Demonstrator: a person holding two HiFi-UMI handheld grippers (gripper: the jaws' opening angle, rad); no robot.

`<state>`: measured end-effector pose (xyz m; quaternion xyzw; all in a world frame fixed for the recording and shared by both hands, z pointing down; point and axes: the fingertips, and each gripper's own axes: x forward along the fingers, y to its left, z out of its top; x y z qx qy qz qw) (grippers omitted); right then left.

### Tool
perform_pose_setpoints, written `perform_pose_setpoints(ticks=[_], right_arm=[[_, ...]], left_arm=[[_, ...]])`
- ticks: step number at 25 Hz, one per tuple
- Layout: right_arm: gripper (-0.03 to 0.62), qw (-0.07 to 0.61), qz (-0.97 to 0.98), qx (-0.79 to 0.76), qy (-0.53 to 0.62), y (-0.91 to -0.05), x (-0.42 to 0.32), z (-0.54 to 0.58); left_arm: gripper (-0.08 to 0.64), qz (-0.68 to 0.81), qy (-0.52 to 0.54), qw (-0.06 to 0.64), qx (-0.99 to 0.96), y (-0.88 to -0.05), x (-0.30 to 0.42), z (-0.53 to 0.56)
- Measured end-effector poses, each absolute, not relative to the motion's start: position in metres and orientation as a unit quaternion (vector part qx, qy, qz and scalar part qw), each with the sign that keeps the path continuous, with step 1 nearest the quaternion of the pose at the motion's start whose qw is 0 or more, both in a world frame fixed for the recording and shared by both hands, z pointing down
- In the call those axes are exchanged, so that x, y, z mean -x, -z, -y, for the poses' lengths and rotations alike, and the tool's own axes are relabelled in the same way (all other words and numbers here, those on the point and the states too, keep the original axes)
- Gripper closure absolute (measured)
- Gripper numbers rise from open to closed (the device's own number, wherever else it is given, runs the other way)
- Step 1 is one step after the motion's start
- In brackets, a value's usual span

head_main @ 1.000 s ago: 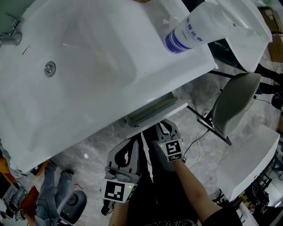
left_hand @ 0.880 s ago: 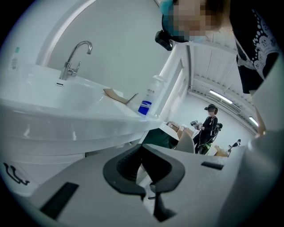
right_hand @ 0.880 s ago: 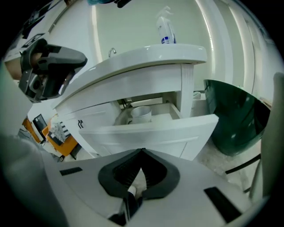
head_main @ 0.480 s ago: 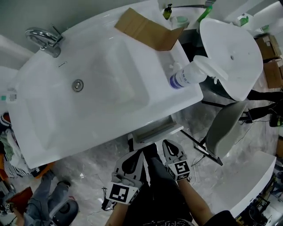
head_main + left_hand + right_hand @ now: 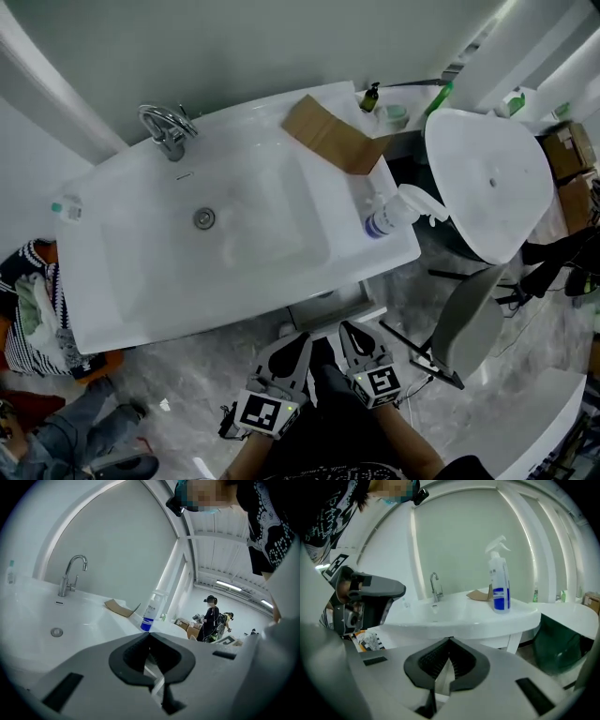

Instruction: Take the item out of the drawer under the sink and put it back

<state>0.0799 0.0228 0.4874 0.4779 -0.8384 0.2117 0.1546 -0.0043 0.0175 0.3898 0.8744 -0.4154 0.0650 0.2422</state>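
White porcelain fills the space ahead of both tools. The sink [image 5: 141, 281] runs its curved front rim just beyond the jaw tips. The drawer [image 5: 326, 305] front shows under that rim, straight ahead of the gap between the two grippers. The rim hides the drawer's inside, so the item cannot be seen.

The left gripper [image 5: 298, 339] and the right gripper [image 5: 349, 328] sit side by side, close together. Each has its jaws pressed together with nothing between them.

Open marble floor [image 5: 178, 375] lies to the left of the left gripper. To the right of the right gripper, a grey chair [image 5: 464, 323] stands near, and a second white basin [image 5: 487, 183] beyond it narrows the room.

Only the head view shows the drawer. The left gripper view looks over the rim and across the bowl to the tap [image 5: 70, 573], the drain [image 5: 56, 632], a piece of cardboard [image 5: 119, 607] and the spray bottle [image 5: 151, 611]. It alone shows a person [image 5: 209, 618] standing far off. The right gripper view sits lower and shows the rim's underside, the bottle at the counter's near right edge, and the left gripper's body to its own left.
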Motion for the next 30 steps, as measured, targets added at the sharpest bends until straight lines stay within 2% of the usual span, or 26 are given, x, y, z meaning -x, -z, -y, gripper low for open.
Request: perform_pose_setpoints(ticks=[7,19,30], right_arm=[[0.574,0.112,0.855,-0.471,-0.185,-0.433,-0.074,-0.012],[0.574,0.05,0.885,-0.445,-0.128,-0.348,-0.067,-0.003],[0.574,0.035,0.899,-0.43,-0.08,-0.311,-0.071,0.005]], left_arm=[[0.555,0.428,-0.055,0.22,-0.875,-0.358,0.01,-0.018],[0.555,0.457,-0.029,0.139,-0.878,-0.299,0.02,-0.009],[0.555,0.479,0.007,0.097,-0.872,-0.273,0.024,-0.007]])
